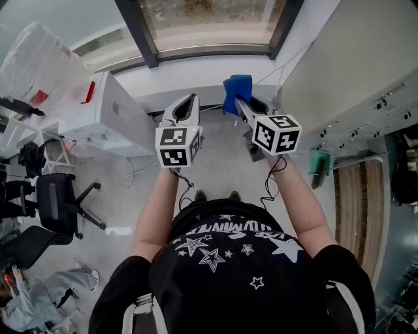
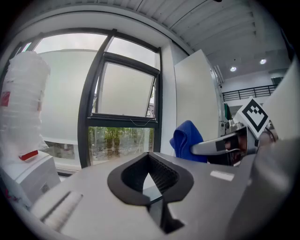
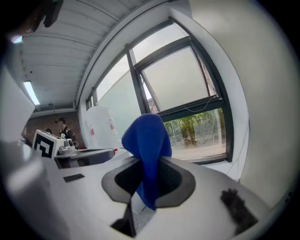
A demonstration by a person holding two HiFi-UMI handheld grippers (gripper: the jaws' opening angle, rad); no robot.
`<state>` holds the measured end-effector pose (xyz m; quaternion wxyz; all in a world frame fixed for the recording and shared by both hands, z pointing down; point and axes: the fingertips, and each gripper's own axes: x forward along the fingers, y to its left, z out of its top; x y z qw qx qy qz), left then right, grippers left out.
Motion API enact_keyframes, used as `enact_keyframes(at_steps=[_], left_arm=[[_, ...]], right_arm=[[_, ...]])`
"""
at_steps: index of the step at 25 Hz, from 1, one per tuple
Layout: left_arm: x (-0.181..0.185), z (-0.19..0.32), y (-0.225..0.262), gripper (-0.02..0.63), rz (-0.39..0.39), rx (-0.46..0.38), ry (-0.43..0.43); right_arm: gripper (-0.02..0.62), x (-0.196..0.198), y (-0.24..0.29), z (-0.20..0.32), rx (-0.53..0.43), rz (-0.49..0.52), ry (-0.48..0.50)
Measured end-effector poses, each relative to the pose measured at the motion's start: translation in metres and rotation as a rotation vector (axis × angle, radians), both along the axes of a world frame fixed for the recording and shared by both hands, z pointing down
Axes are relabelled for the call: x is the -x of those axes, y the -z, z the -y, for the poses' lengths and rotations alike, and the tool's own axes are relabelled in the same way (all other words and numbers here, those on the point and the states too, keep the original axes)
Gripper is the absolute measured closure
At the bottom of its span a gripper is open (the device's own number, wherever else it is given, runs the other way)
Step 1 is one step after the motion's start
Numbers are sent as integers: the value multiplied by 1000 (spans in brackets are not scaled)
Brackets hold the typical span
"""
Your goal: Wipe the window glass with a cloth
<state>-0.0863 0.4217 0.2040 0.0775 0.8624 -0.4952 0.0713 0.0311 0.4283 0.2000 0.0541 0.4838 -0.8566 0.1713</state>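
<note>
Holding my two grippers up below the window (image 1: pixel 212 19), I am pinching the one blue cloth (image 3: pixel 147 140) in my right gripper (image 3: pixel 149 176), jaws clamping its fold, the cloth hanging clear of the window. My left gripper (image 2: pixel 149 161) is pointing at the window with jaws pressing together on nothing. One white cabinet (image 1: pixel 114 111) is standing left of the window.

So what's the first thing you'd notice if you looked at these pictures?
The bright blue cloth jumps out first, pinched between the jaws of the right gripper and sticking up above them. Beyond it is the big dark-framed window, with green trees showing through its lower pane. The left gripper is alongside the right one, jaws together and empty.
</note>
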Motion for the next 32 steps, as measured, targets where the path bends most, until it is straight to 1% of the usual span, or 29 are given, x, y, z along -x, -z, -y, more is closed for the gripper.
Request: enact_keyframes(at_steps=[5, 15, 19, 21, 25, 29, 32], left_arm=[[-4, 4, 13, 598, -37, -19, -8], [-22, 0, 12, 598, -25, -10, -24], [-38, -4, 21, 598, -88, -67, -77], [-48, -6, 24, 598, -91, -89, -87], [-66, -2, 17, 598, -70, -71, -55], [-88, -12, 20, 598, -113, -87, -74], [-89, -17, 15, 598, -109, -83, -57]], right_arm=[[522, -1, 3, 2, -15, -4, 6], [522, -20, -2, -4, -2, 1, -8], [522, -26, -6, -7, -3, 7, 49], [522, -34, -8, -7, -8, 8, 64], [522, -60, -12, -2, -9, 22, 58], [520, -87, -21, 2, 9, 28, 70], [520, -94, -26, 6, 21, 46, 76]])
